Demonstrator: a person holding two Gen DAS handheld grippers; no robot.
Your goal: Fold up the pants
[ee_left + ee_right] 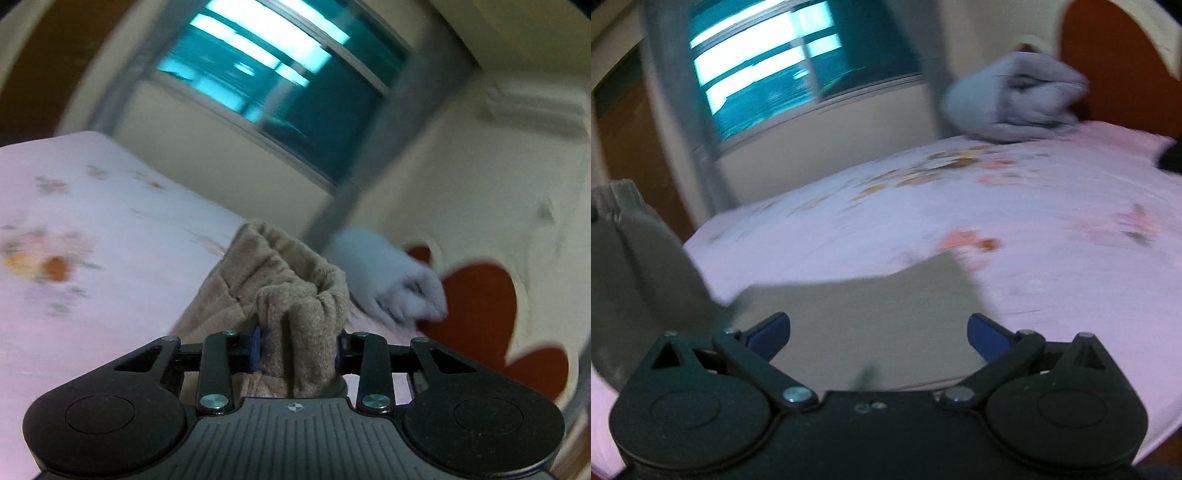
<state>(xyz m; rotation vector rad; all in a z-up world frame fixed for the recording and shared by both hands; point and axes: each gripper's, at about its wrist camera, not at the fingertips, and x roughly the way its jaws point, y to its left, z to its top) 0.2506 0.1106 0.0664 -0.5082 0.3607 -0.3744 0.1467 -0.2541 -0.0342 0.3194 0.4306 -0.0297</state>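
Gripping a bunched wad of the pants point(291, 295) is what the left wrist cam shows: left gripper point(299, 350) is clenched on tan fleecy fabric, blue pads pressing both sides of a gathered edge, prob the waistband but can't confirm. Fabric stands up above the jaws and trails down toward the bed point(92, 221), so part is lifted, rest hangs or lies below, hidden by the gripper body. Judgement: soft, light, floppy, plush nap so not slippery; no stiffness, it'll drape and swing, nothing fragile. Best hold is a seam or banded edge, since thick layers give the pads bite. Folded grey blanket point(388, 280) sits near the headboard point(480, 302), beyond the held cloth. Frame is blurred, window point(280, 74) smeared. Right wrist cam: right gripper point(879, 332) is released, jaws wide apart, nothing between the pads. Below and ahead of it a flat drab panel of the pants lies on the pink floral sheet, far edge fairly straight w/ one corner toward the middle of the bed. A grey shape at left is too blurred to name. Room: lots of bare sheet beyond and to the right of the cloth; blanket well apart at the head end; bed edge drops off at left toward the wall, so keep folds inboard.
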